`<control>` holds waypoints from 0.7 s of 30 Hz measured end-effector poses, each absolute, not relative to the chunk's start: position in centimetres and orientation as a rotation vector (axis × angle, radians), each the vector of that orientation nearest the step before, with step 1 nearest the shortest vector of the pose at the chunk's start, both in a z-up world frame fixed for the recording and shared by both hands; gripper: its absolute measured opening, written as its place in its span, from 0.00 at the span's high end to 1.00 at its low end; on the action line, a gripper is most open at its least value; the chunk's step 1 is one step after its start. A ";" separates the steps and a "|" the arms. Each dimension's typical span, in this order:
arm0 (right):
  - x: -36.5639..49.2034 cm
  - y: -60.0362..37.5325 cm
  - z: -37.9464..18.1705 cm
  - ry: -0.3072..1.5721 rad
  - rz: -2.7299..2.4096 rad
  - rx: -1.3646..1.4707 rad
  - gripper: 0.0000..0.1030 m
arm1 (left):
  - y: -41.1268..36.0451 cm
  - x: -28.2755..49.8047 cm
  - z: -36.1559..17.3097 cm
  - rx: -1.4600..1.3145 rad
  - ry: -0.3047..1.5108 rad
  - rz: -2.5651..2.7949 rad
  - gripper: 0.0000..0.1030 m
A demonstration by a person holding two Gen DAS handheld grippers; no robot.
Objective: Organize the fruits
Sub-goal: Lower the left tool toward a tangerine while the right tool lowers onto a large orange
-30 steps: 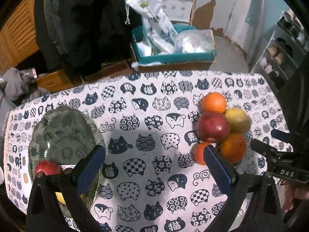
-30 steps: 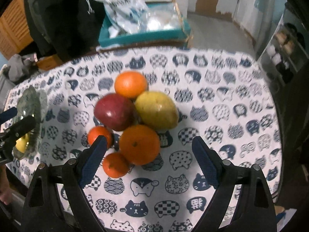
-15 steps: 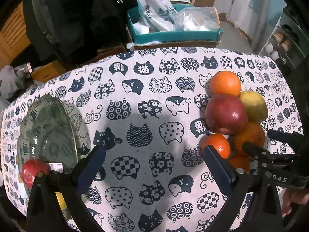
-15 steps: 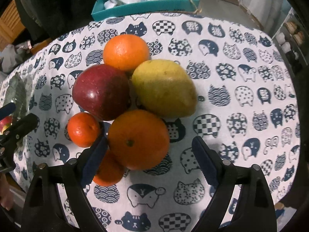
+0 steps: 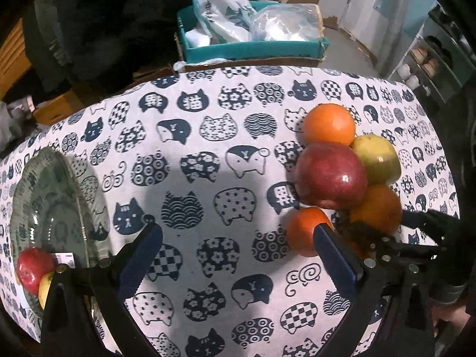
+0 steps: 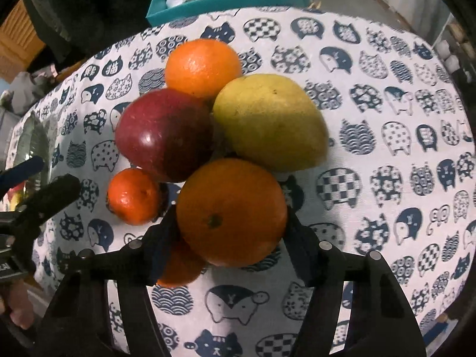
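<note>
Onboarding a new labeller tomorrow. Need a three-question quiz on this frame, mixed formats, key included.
1. True or false: the right claw is shut on the large orange at the near side of the fruit pile.
2. Multiple choice: what already lies in the glass dish?
A. a red apple and a yellow fruit
B. two oranges
C. nothing
3. Fill in: in the right wrist view, the fruit touching the large orange on its far right side is the yellow-green ____.

Key
1. True: its jaws have just been closing and both pads now press on the orange.
2. A: red apple, yellow fruit, at the dish's near edge.
3. mango.
</note>
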State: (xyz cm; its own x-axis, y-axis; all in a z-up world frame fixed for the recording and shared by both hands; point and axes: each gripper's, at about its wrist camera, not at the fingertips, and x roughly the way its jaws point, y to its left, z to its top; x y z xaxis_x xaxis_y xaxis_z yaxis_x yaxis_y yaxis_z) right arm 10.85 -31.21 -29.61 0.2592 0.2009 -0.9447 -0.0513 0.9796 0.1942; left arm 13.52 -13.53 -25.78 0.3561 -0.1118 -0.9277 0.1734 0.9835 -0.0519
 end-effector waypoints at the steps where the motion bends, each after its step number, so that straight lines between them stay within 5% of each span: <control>1: 10.7 -31.5 -29.4 1.290 0.161 0.128 0.35 | -13.8 13.5 -25.9 0.058 1.196 -0.191 0.01; 11: 9.1 -35.3 -27.2 1.211 0.048 0.144 0.35 | -17.0 13.3 -27.7 0.065 1.247 -0.256 0.02; 21: 9.2 -36.6 -27.1 1.227 0.035 0.168 0.35 | -18.5 13.7 -29.9 0.077 1.320 -0.286 0.28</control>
